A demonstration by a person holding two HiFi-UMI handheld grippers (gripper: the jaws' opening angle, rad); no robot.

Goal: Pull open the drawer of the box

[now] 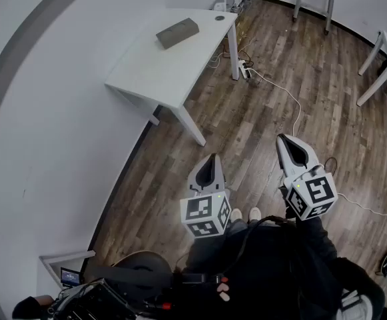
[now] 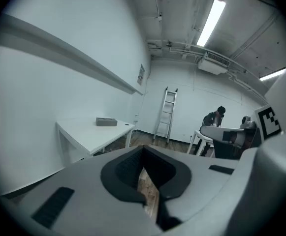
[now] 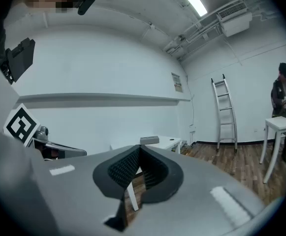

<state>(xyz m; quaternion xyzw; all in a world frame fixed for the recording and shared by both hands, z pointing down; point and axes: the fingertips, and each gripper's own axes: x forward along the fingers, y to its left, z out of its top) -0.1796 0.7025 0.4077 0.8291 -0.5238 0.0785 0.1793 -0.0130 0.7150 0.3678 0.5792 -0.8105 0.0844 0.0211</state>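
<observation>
Ahead of the left gripper [image 1: 210,162] and right gripper [image 1: 285,144] — both closed, empty — open wood floor [image 1: 246,125], then white table [image 1: 146,72] with box [image 1: 177,33].

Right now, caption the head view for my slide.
Left hand-held gripper and right hand-held gripper, shut and empty, above wood floor; grey box sits on white table.

Head view looks steeply down from above; both gripper views face level, sharing the distant tabletop [image 1: 154,72] and ladder [image 2: 166,113].
</observation>
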